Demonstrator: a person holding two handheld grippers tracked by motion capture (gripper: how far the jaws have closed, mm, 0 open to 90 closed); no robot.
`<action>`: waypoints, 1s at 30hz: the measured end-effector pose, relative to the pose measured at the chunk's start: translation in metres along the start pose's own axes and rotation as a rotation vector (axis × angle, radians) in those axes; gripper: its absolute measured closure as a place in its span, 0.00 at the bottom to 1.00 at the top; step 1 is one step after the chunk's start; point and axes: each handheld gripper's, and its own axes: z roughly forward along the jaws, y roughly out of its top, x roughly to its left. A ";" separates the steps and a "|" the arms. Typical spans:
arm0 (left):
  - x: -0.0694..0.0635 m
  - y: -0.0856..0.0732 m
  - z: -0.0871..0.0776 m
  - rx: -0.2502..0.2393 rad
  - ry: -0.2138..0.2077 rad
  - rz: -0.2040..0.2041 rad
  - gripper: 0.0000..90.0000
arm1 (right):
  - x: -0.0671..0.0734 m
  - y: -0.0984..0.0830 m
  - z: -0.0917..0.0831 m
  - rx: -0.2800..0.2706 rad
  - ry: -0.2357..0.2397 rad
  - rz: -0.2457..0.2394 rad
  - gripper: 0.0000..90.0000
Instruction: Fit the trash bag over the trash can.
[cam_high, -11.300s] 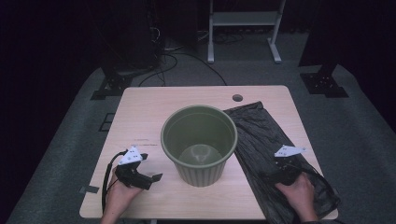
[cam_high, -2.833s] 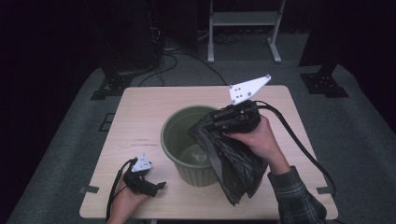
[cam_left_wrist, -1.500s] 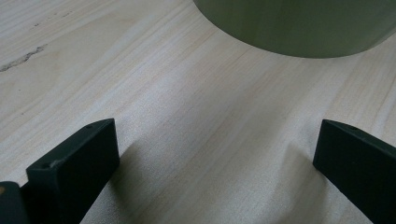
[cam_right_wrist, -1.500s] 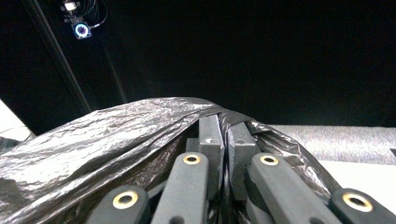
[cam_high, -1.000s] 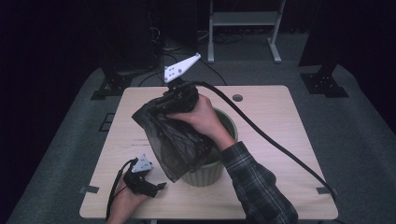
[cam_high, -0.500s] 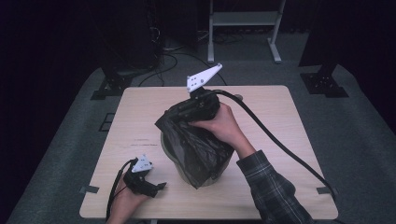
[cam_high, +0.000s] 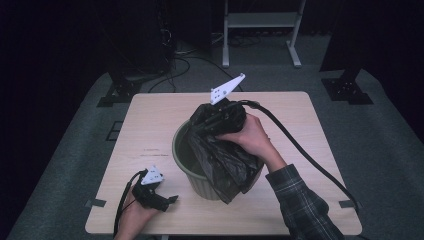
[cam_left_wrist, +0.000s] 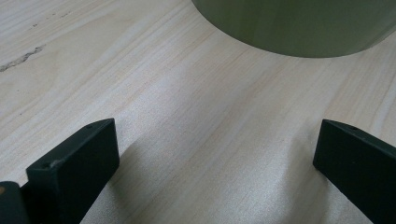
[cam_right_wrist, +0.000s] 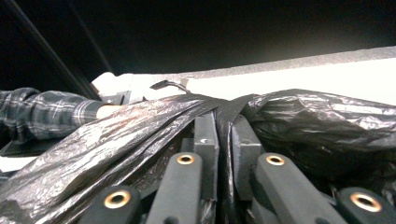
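Note:
An olive-green bin stands mid-table, its wall just beyond my left gripper. A crumpled black plastic bag hangs over the bin's mouth and down its right side. My right gripper is above the bin's far rim, shut on a fold of the bag. The film is pinched between its jaws, which have just been opening slightly. My left gripper rests on the table at the front left, open, with bare wood between its jaws.
The light wooden table stands on a grey carpet. A thick black cable trails from the right gripper across the table's right side. A white shelf frame and dark stands sit behind the table.
My right hand has carried the bag to the right and down, from the bin's left side to over its mouth. The left gripper has stayed still.

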 end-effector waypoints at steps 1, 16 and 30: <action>0.000 0.000 0.000 0.000 0.000 0.000 0.00 | 0.002 0.001 0.000 0.005 -0.006 -0.006 0.87; 0.000 0.000 0.000 0.000 0.001 -0.001 0.00 | 0.000 -0.015 -0.044 -0.058 -0.149 0.018 0.66; 0.000 0.000 0.000 0.000 0.001 -0.001 0.00 | -0.066 -0.045 -0.068 -0.117 -0.302 0.177 0.66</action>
